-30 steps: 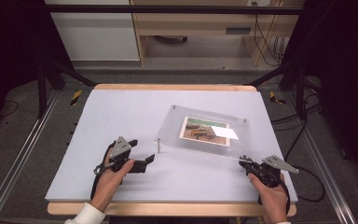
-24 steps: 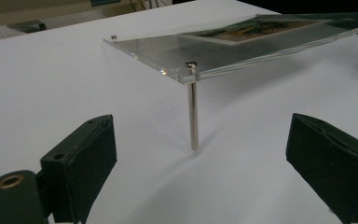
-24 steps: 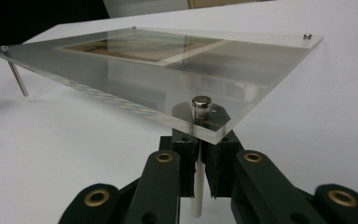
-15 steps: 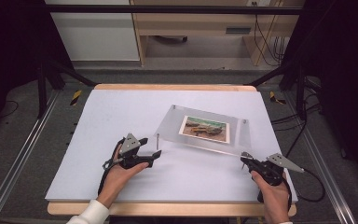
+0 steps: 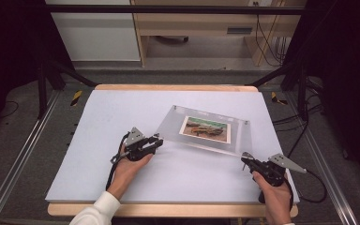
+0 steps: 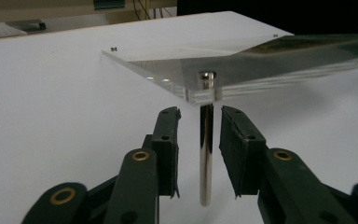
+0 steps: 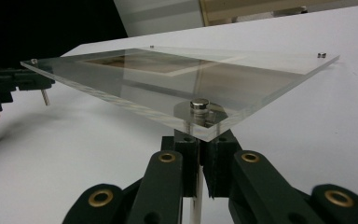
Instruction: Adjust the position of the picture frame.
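A clear acrylic photo frame (image 5: 168, 130) with a picture (image 5: 204, 128) in it lies tilted on the white table, its near corners raised on slim metal pins. My left gripper (image 5: 158, 139) is at the frame's left corner. Its jaws have just been closing and stand on either side of the upright pin (image 6: 206, 154), with a small gap on each side of my left gripper (image 6: 200, 116). My right gripper (image 7: 200, 140) is shut on the pin (image 7: 198, 191) under the near right corner (image 5: 246, 157). The left gripper (image 7: 9, 84) also shows far off in the right gripper view.
The white table (image 5: 122, 108) has a wooden front edge (image 5: 168, 210). Black stand legs (image 5: 51, 70) and cables (image 5: 309, 187) flank it on the floor. A wooden cabinet (image 5: 192, 28) stands beyond the far edge.
My left gripper has moved right to the pin at the frame's left corner, and its jaws have narrowed around it. The right gripper has kept still.
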